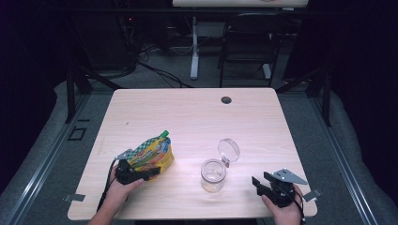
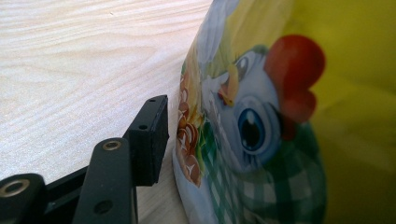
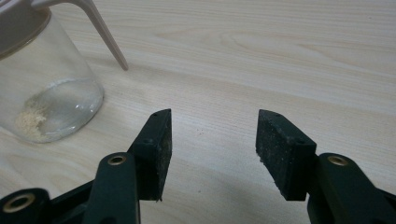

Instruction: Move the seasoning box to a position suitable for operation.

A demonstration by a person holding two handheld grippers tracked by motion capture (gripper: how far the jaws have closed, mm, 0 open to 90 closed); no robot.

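High view shows us a light woodgrain table point(image 1: 197, 117) with a clear glass jar point(image 1: 213, 176) standing near its front edge, the round hinged lid point(image 1: 228, 150) tipped open. Left of the jar, our left gripper point(image 1: 141, 174) is clamped on a glossy, crinkled yellow pouch point(image 1: 152, 154) with a green cap. Right of the jar, our right gripper point(image 1: 259, 183) rests with matte black jaws spread apart, holding nothing.

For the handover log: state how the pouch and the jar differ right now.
The pouch is opaque, soft and brightly printed; the jar is clear and rigid. The pouch's green cap is on; the jar's hinged lid stands open. The left gripper is at the pouch; the jar stands untouched. Both rest on the table.
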